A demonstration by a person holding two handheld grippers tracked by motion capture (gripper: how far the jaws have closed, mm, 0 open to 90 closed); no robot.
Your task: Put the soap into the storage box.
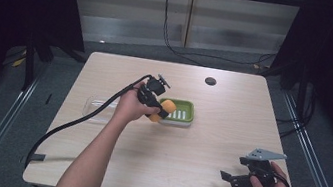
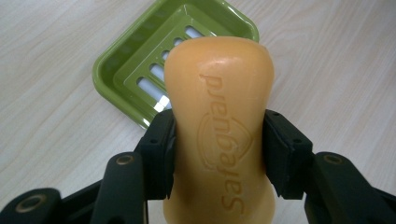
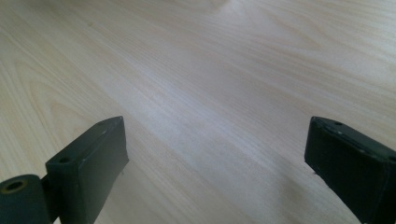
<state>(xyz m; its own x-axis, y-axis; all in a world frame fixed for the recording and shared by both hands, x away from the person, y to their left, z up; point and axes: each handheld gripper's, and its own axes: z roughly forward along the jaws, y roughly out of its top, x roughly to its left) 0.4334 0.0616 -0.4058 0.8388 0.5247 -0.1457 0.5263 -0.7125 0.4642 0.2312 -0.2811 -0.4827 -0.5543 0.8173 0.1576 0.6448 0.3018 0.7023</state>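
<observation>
An orange bar of soap (image 2: 219,121) with embossed lettering is clamped between both jaws of my left gripper (image 2: 218,154). In the high view the soap (image 1: 166,108) hangs at the left edge of a green slotted soap dish (image 1: 180,112) near the table's middle, with the left gripper (image 1: 158,107) shut on it. The green dish (image 2: 140,65) lies just beyond the soap in the left gripper view. My right gripper (image 1: 231,178) rests near the table's front right corner, jaws wide apart with bare wood between them (image 3: 215,154).
A clear plastic lid or tray (image 1: 96,107) lies left of the dish, partly under the left hand. A small dark round disc (image 1: 210,81) sits near the table's far edge. The left gripper's cable (image 1: 74,122) trails across the front left.
</observation>
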